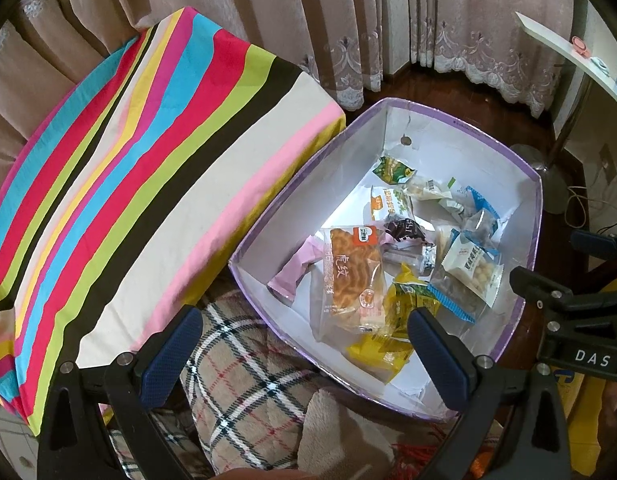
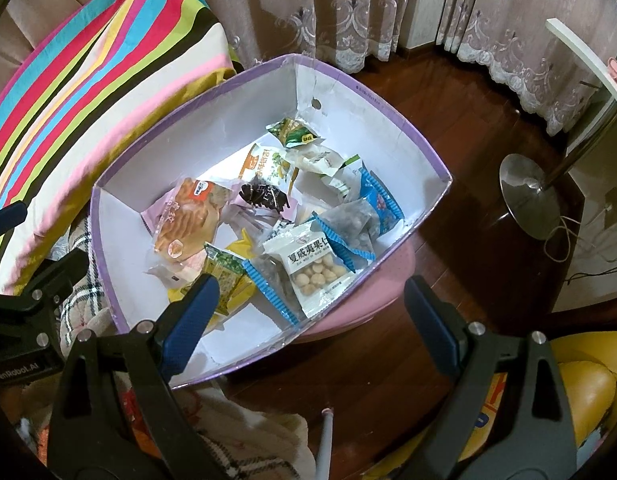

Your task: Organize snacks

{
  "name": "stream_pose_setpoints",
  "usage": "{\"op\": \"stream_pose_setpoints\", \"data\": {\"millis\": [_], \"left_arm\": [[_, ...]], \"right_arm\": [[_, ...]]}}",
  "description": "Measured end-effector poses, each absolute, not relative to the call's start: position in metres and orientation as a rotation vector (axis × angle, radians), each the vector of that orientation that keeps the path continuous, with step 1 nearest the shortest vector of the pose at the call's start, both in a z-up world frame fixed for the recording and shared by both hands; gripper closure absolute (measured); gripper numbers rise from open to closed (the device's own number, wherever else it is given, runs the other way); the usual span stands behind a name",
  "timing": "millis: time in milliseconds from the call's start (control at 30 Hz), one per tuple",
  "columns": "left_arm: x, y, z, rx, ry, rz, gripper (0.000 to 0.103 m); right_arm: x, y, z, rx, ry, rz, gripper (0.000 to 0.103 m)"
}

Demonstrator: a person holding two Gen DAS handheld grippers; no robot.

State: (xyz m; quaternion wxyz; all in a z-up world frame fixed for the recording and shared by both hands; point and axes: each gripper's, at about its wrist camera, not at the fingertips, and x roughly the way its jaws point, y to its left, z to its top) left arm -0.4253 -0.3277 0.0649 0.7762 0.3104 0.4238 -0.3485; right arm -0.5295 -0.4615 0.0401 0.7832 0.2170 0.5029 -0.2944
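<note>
Both grippers, left [image 1: 304, 344] and right [image 2: 308, 308], are hovering with jaws apart and empty above the snacks [image 2: 312, 268] lying in the box [image 2: 392, 112].

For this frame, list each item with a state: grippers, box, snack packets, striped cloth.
left gripper: open, holding nothing
right gripper: open, holding nothing
purple-rimmed box: lidless, holding the snacks
tiger-pattern cake packet: sealed, lying flat in the box
macadamia packet: sealed, resting on other packets
striped cloth: spread beside the box
</note>
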Motion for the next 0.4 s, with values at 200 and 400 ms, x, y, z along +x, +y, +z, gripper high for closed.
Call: {"op": "stream_pose_setpoints", "data": {"millis": [200, 400], "left_arm": [[-0.4238, -0.3265, 0.0637, 0.659, 0.932, -0.748, 0.000], [-0.4241, -0.3240, 0.0646, 0.656, 0.926, -0.743, 0.000]], "right_arm": [[-0.5301, -0.4612, 0.0395, 0.475, 1.084, -0.632, 0.009], [-0.5297, -0.4606, 0.0392, 0.478, 1.083, -0.629, 0.009]]}}
